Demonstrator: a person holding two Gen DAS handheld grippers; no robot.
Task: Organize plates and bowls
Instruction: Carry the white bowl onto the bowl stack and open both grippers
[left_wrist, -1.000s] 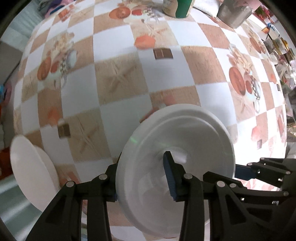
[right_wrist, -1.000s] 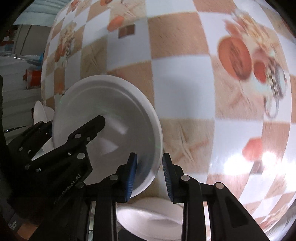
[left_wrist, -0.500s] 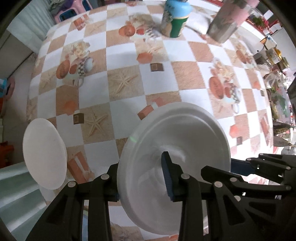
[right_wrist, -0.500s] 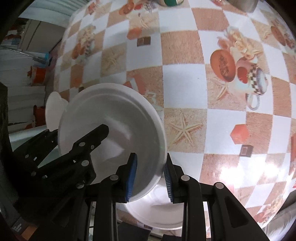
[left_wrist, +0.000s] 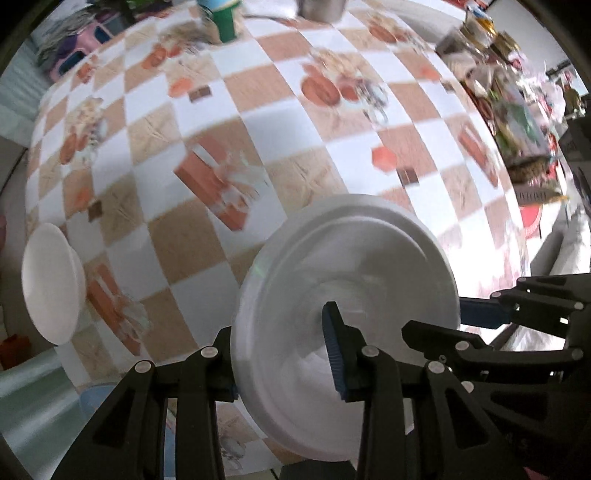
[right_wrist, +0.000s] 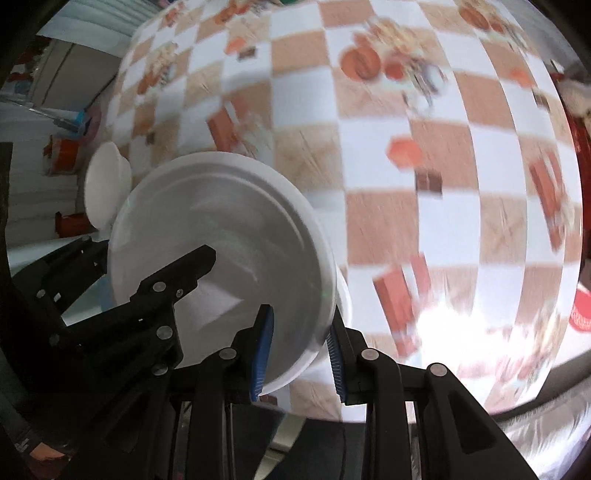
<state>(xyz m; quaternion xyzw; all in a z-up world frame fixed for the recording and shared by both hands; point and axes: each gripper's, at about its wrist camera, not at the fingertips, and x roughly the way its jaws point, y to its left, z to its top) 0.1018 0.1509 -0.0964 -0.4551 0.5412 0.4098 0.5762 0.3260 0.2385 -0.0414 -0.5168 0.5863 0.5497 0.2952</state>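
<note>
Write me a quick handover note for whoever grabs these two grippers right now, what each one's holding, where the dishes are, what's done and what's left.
Left gripper: shut on the near-left rim of the white plate.
Right gripper: shut on the opposite rim of that plate. Both hold it lifted and tilted above the checkered tablecloth.
White bowl: on the tablecloth at the table's left edge, apart from the plate.
Something white shows just behind the plate's right rim in the right wrist view; cannot tell what.
Done: plate picked up.
Left: set the plate down, then deal with the bowl. Frames are blurred, so the rig seems to be moving.
</note>
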